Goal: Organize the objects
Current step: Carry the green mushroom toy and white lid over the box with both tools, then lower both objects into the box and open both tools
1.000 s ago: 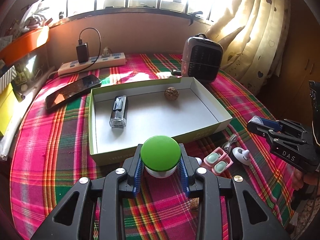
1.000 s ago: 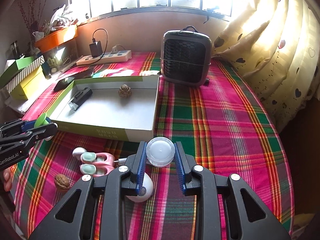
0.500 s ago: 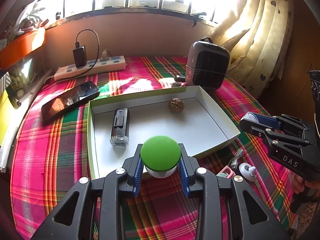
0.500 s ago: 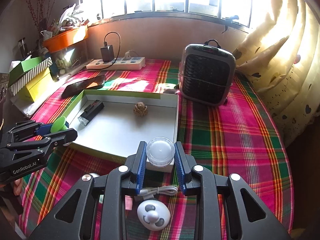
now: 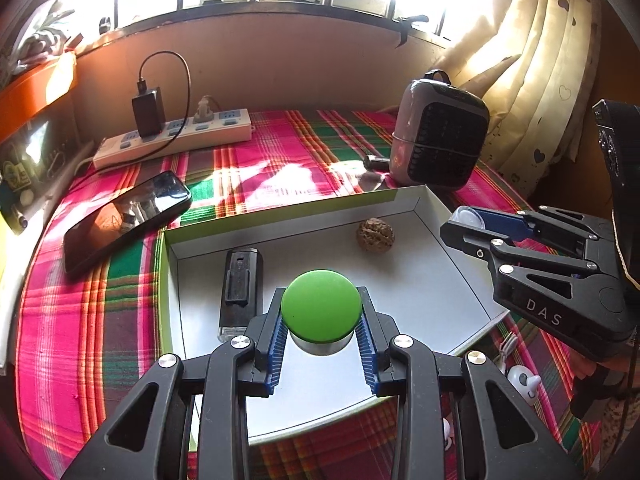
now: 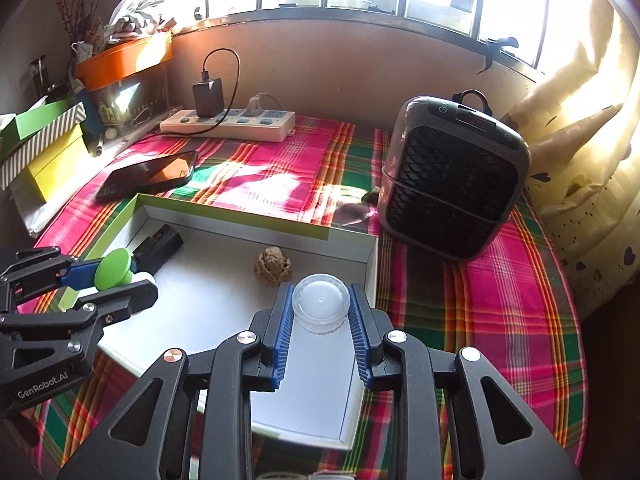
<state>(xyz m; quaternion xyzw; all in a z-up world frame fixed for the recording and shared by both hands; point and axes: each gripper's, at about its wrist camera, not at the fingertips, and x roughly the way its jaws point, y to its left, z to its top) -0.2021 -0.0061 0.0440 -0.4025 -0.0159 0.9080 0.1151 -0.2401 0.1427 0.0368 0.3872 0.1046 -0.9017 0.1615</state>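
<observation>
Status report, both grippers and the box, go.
Left gripper shut on green-lidded jar, right gripper shut on clear jar. Both over white box. Walnut and black device inside; floor between them bare.

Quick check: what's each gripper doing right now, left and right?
Left gripper: closed on the green-capped jar, above the white tray.
Right gripper: closed on the clear jar, also over the tray.

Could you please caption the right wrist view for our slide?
Right hand-held gripper holds a clear jar over the white box containing a walnut.
</observation>
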